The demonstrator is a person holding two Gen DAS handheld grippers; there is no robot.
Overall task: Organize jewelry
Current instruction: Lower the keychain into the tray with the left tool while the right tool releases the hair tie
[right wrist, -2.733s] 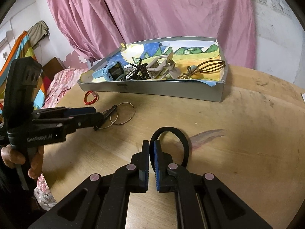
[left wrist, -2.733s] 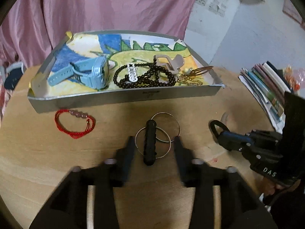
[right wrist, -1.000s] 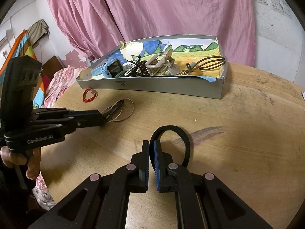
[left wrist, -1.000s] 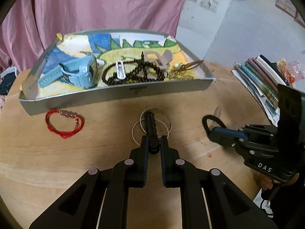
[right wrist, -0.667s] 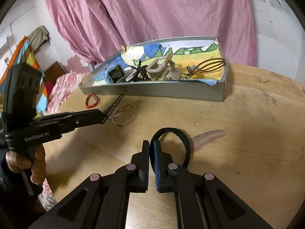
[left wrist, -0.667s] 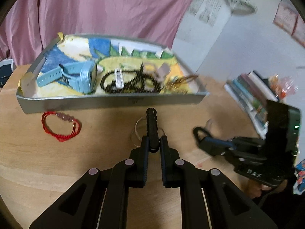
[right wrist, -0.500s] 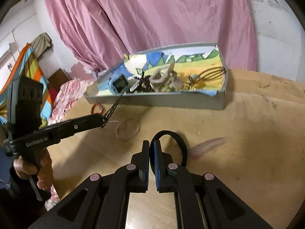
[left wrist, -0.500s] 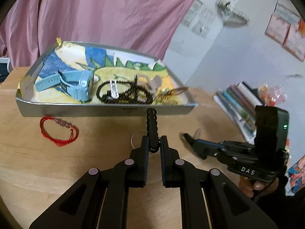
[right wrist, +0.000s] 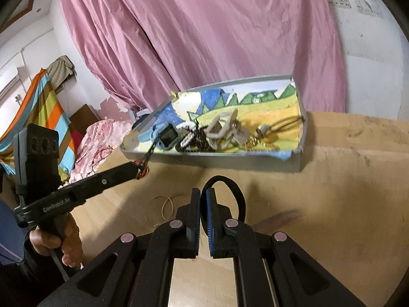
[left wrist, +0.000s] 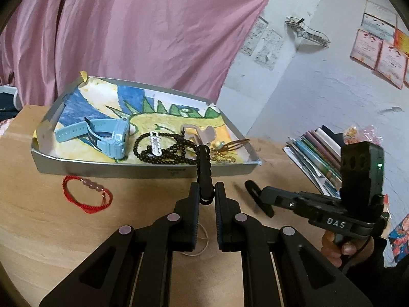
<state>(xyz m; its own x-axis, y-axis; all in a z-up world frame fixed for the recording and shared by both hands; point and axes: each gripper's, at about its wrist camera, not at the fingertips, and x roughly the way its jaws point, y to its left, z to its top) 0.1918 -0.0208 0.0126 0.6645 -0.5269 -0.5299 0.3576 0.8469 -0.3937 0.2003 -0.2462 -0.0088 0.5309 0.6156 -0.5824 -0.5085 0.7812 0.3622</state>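
My left gripper (left wrist: pixel 206 192) is shut on a black ridged clip (left wrist: pixel 204 163), held in the air just in front of the grey tray (left wrist: pixel 127 170). The tray holds a blue watch (left wrist: pixel 110 134), a black bead necklace (left wrist: pixel 166 152), a beige claw clip (left wrist: pixel 202 134) and gold pieces. My right gripper (right wrist: pixel 203 199) is shut on a black hair band (right wrist: pixel 231 188), lifted above the wooden table. Thin wire hoops (right wrist: pixel 167 203) lie on the table under the grippers. A red cord bracelet (left wrist: pixel 87 194) lies left of them, outside the tray.
A stack of books (left wrist: pixel 319 153) sits at the table's right edge. A pink curtain (right wrist: pixel 204 38) hangs behind the tray. A person's hand (right wrist: pixel 58 240) holds the left gripper's handle. Bare wood stretches to the right of the tray.
My left gripper shut on the black clip and lifted it off the wire hoops toward the tray. The right gripper rose with the hair band in it.
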